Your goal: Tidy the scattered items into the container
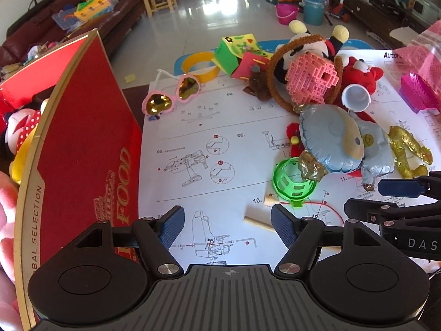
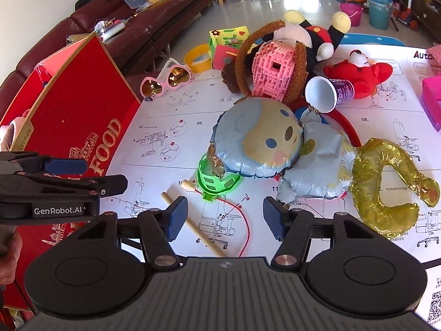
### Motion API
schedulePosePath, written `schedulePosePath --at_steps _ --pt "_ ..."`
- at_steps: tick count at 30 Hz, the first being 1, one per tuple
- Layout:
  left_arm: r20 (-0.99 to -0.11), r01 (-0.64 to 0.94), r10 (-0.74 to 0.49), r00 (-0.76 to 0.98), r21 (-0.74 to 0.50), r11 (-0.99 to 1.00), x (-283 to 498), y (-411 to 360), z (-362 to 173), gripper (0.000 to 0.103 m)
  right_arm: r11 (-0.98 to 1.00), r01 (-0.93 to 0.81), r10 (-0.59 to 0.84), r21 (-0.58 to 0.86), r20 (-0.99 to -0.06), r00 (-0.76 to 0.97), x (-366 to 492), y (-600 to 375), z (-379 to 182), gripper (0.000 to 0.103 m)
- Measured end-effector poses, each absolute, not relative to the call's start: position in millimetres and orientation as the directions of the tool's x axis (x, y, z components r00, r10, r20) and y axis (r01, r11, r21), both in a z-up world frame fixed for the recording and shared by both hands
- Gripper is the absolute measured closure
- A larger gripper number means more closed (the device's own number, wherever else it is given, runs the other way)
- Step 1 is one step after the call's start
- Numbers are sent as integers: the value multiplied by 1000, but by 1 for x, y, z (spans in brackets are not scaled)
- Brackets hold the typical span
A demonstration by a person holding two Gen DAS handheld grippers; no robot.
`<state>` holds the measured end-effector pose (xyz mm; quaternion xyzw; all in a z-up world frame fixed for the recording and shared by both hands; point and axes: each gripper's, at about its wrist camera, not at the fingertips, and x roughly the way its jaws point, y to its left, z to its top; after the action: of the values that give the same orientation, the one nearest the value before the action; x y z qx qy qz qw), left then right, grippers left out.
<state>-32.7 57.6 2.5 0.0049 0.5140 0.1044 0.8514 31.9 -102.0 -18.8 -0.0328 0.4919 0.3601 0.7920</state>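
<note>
Your left gripper [image 1: 224, 224] hangs with its jaws apart over the white instruction sheet [image 1: 220, 143], nothing between them. Just beyond its right jaw lies a wooden stick [image 1: 257, 222]. Past the stick sits a green lattice ball [image 1: 293, 182], touching the blue foil balloon [image 1: 330, 140] behind it. To the gripper's left stands the red box [image 1: 91, 127], plush toys inside.

Green cage ball [image 1: 293, 182] partly under foil balloon [image 1: 330, 140]; pink box [image 1: 419, 93] edge-cropped.
</note>
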Motion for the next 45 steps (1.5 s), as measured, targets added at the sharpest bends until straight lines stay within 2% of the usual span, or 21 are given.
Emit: schedulePosePath --at_steps 7,16,36,40,43,44,45 --pt "-880 -140 193 433 146 979 -13 66 -5 23 740 -608 523 288 -815 250 37 -99 -27 49" --pt "-899 -134 159 409 113 985 4 72 -25 23 756 -588 501 289 -834 233 49 -96 -41 58" --pt "-928 -136 107 356 62 989 50 64 -58 23 788 -502 528 357 -811 252 105 -85 -50 58" --pt "-935 -120 135 329 101 988 56 57 -70 24 795 -485 521 366 -821 234 104 -89 -56 58" --pt "-945 -129 140 296 106 986 55 62 -77 29 795 -483 518 368 -826 224 102 -92 -58 58" --pt "-948 -140 146 282 110 984 54 65 -79 37 794 -485 516 366 -827 221 102 -92 -59 58" --pt "-954 -158 143 263 103 982 53 70 -82 51 794 -487 515 364 -829 219 101 -91 -59 58"
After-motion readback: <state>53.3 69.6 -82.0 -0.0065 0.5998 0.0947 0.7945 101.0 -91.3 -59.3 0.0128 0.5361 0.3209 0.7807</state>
